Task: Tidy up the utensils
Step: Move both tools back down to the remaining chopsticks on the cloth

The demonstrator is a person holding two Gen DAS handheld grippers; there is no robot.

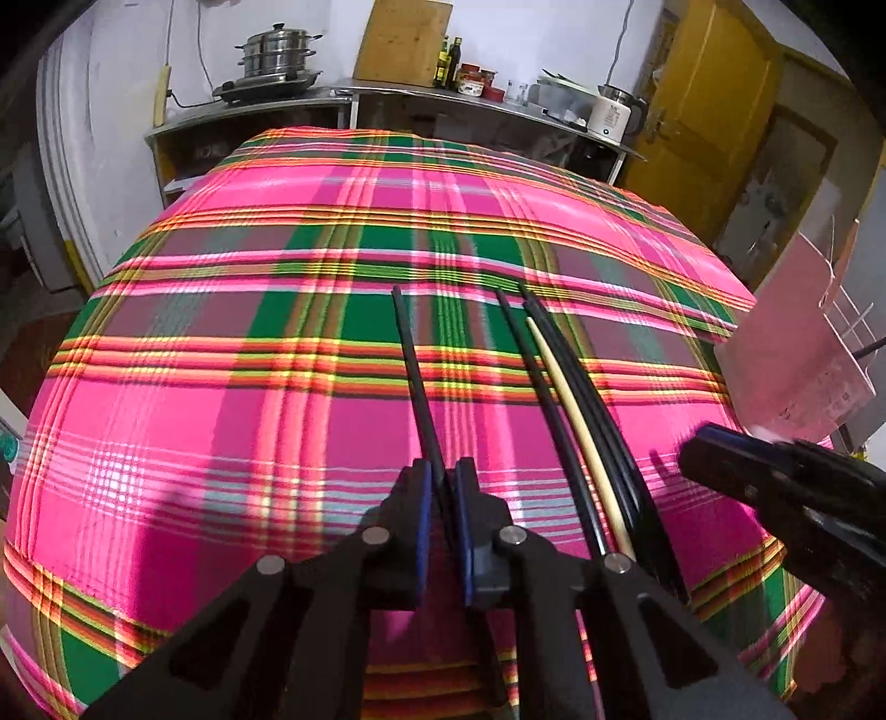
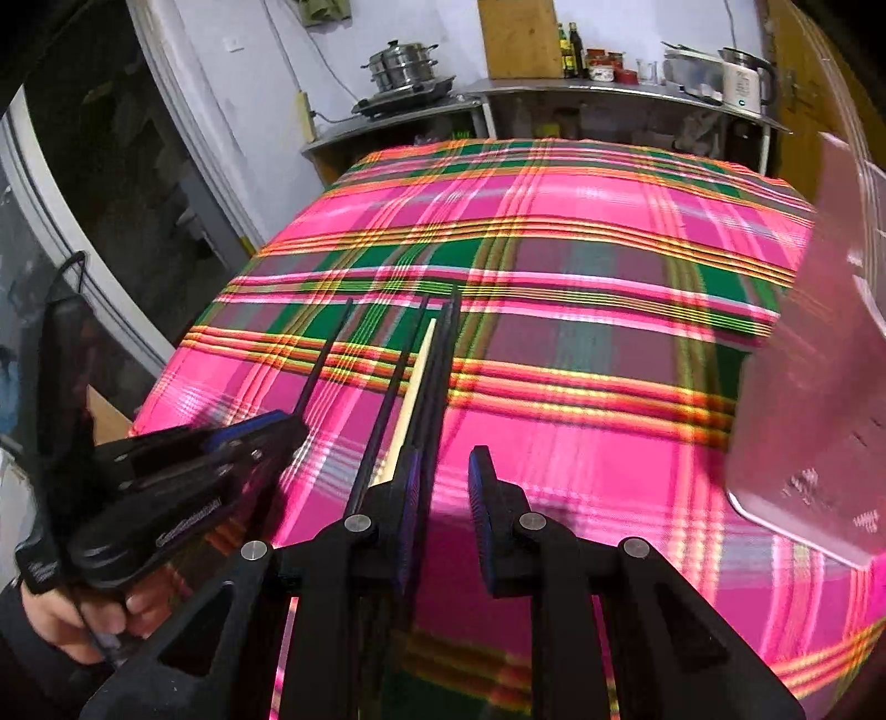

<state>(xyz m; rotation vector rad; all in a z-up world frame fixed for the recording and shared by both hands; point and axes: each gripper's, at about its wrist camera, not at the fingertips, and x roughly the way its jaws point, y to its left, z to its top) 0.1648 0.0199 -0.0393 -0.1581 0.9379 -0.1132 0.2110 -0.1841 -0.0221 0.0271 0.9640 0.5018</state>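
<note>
While its blue-padded jaws pinch tight on one long black chopstick (image 1: pixel 416 382), the left gripper (image 1: pixel 443 493) sits low over the bright pink, green and yellow plaid tablecloth (image 1: pixel 221 432), the stick running away toward the far side. Over on the right, the right gripper (image 2: pixel 443 487) has its jaws spread apart, nothing between them. Just right of the held stick, a bundle of black chopsticks (image 1: pixel 581 410) with a single pale cream chopstick (image 1: pixel 576 421) among them lies on the cloth; their near ends are hidden behind the left gripper's frame. From the right wrist view that bundle passes just beside the left pad, and whether it touches is hard to tell. At the right edge of the table stands a translucent pinkish plastic utensil holder with dividers (image 1: pixel 803 343), cut off by the frame and blurred; its contents cannot be made out. Far beyond, a stacked steel steamer pot (image 1: pixel 279 52) and a white electric kettle (image 1: pixel 612 113) sit on a metal counter (image 1: pixel 387 91).
</note>
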